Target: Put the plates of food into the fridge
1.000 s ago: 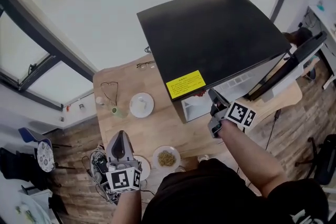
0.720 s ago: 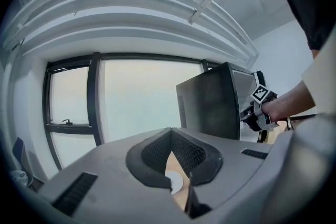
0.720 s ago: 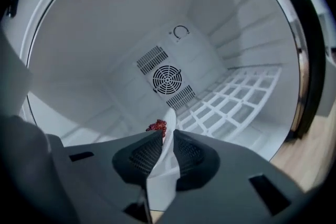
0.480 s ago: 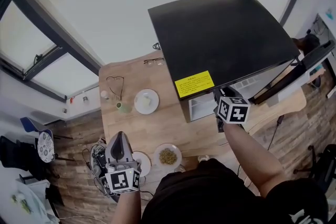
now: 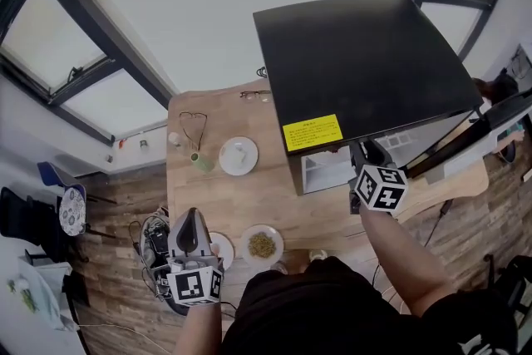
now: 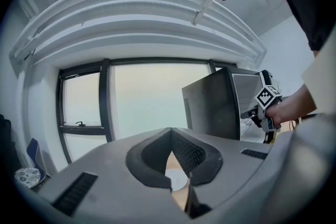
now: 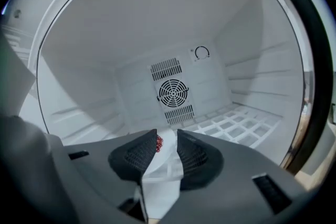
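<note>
- The fridge (image 5: pixel 357 62) stands open at 2 o'clock from the middle of the table (image 5: pixel 249 204).
- The right gripper (image 7: pixel 167 137) reaches into the fridge. Its jaws have just been opening and now stand apart, let go.
- A plate of red food (image 7: pixel 158 143) shows in the gap. The pads do not seem to press on it, so I think one plate is already in.
- The left gripper (image 5: pixel 193 216) hangs at 7 o'clock, clenched on nothing.
- Three plates are still out: a plate of brown food (image 5: pixel 262 245) at 6 o'clock, a half-hidden plate (image 5: pixel 223 250) just beside the left gripper, and a white plate (image 5: pixel 238 155) at 10 o'clock.
- Those look left to do.
</note>
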Demonstrator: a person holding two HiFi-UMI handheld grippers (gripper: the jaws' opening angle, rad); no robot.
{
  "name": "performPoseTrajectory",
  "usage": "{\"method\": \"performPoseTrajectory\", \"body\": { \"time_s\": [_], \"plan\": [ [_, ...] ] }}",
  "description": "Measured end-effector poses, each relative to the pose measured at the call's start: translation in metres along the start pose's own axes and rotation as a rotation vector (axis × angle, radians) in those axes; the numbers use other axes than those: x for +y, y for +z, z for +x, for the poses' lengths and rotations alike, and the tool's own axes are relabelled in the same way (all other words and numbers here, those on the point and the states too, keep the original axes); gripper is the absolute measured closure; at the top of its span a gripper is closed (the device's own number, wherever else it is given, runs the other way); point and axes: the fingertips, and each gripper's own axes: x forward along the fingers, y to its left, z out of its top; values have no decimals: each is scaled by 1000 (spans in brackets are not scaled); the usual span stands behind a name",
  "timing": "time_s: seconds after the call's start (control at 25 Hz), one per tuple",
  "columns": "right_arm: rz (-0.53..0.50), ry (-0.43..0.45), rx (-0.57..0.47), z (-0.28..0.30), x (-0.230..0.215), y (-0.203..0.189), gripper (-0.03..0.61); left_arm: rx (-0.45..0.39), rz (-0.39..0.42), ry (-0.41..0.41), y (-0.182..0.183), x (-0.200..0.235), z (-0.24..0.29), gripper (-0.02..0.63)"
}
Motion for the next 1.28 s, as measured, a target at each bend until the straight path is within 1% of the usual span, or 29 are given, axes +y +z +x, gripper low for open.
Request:
{"method": "performPoseTrajectory", "body": {
  "time_s": [0.2,0.32,0.4,0.52,0.72,0.88,0.96,1.12,1.28],
  "plan": [
    [-17,107,-113,-18,11,10,442,-3,-14,5,-13,-6,-10,610],
    [-34,172,-145,-35,30,5,442,3,6,-20,-20,-8,-15,609],
    [-29,202,-166,-50,43,-1,442,-16,27,-29,-17,-5,-21,609],
    [3,238,-170,-67,60,-17,442,-42,24,-46,-13,6,-25,609],
    [22,263,-138,-96,93,-57,442,-30,5,-100,-29,25,-38,609],
    [58,291,-87,-115,123,-100,442,-18,-16,-138,-44,43,-48,609],
    [115,310,-49,-121,137,-125,442,-21,-25,-163,-49,50,-51,609],
    [239,296,45,-137,156,-181,442,-17,-38,-231,-61,56,-61,609],
    [345,306,116,-147,177,-226,442,5,-34,-281,-76,58,-63,609]
  ]
}}
